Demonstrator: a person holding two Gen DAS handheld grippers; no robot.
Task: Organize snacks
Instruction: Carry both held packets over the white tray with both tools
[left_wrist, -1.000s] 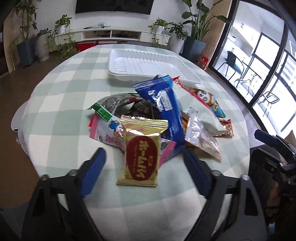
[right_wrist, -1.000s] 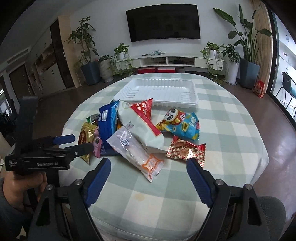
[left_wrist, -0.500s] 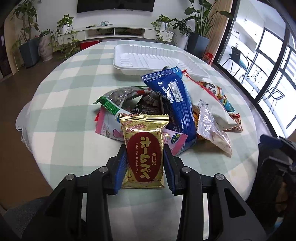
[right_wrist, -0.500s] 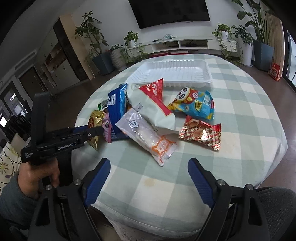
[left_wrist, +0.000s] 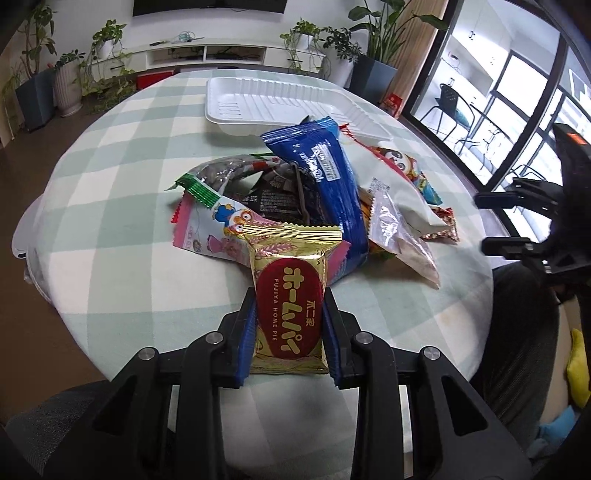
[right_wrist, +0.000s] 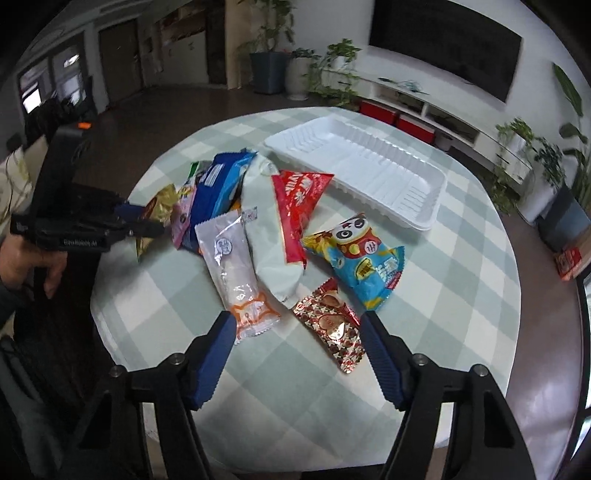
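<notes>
Left claw (left_wrist: 289, 330): its blue ribbed pads have just been closing and now press on both long edges of the gold foil snack packet with a red oval label (left_wrist: 287, 308), which lies flat at the near edge of the pile on the round desk under a pale green-and-white checked cloth (left_wrist: 110, 206). In the right wrist view a hand (right_wrist: 27, 258) holds this claw at the left side of the desk, with the gold packet at its tips.

Right claw (right_wrist: 297, 341): jaws have just been closing but stand about half open, with nothing gripped. They hang above the near edge of the desk. Just beyond the left pad lies the clear plastic packet with orange print (right_wrist: 236, 275); just inside the right pad lies the red-and-gold patterned foil packet (right_wrist: 330, 325). Neither packet is pressed by a pad.

Remaining snacks lie heaped mid-desk: a long blue wrapper (left_wrist: 325, 184), a pink cartoon-print packet (left_wrist: 214, 230), a white pillow bag (right_wrist: 271, 236), a red triangular-looking packet (right_wrist: 297, 201) and a blue panda-print packet (right_wrist: 365, 254).

The white ribbed foam tray (right_wrist: 373, 170) sits at the far side of the desk, beyond the pile, with no snack in it.
</notes>
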